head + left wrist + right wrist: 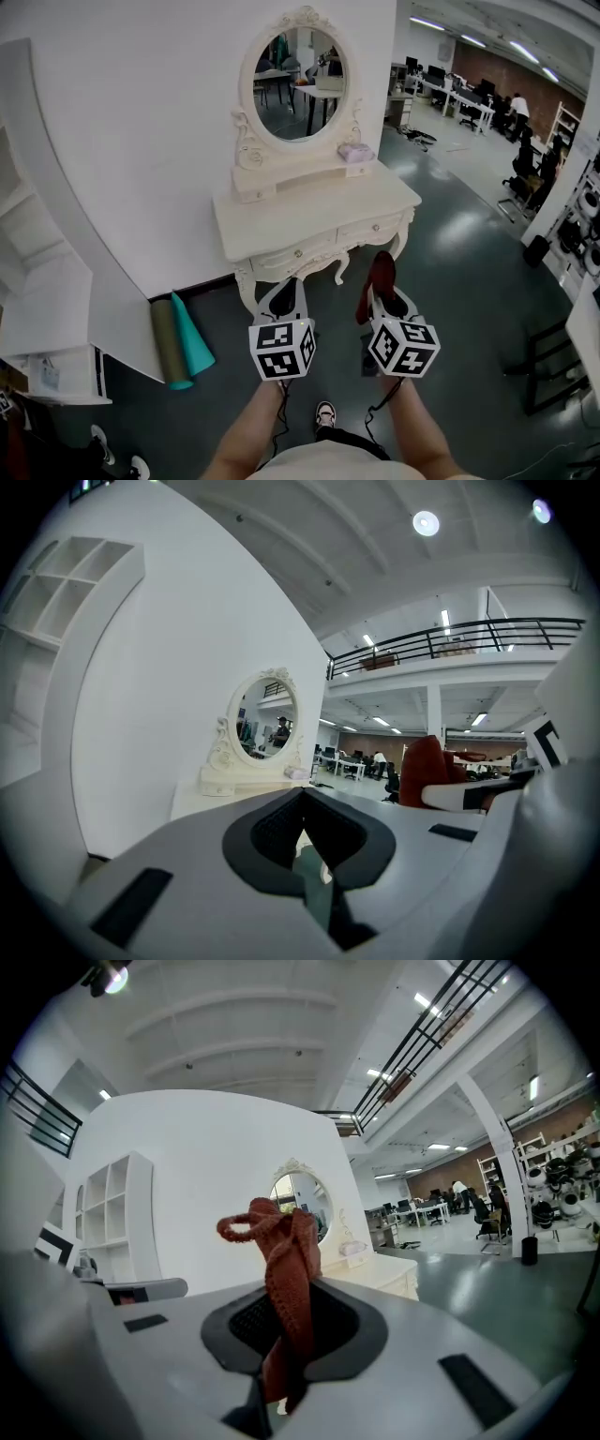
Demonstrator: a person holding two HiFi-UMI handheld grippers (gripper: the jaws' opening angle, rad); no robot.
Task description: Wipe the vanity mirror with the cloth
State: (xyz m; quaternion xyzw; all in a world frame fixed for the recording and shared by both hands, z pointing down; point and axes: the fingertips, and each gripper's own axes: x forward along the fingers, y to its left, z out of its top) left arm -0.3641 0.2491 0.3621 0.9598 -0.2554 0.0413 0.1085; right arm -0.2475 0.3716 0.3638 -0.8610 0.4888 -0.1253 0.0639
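My right gripper (289,1327) is clamped on a rust-red knitted cloth (283,1241). The jaws pinch it low down, so a twisted bunch with a small loop stands up past the tips and a shorter tail hangs under them. It looks soft, light and floppy. I judge it will fold against glass rather than scratch, but the loose top may flap, so a hold nearer the bunch would give a firmer wiping pad.

My left gripper (302,823) has its jaws pressed together with nothing between them.

Both grippers hang over the dark floor, well apart from the cream carved vanity table (281,223). The oval mirror in its ornate cream frame (298,84) stands upright at the back edge of that table. A small pink box (354,152) sits on the low shelf beneath the mirror, toward the table's back right corner. The glass is probably fragile, so I judge light pressure is called for.
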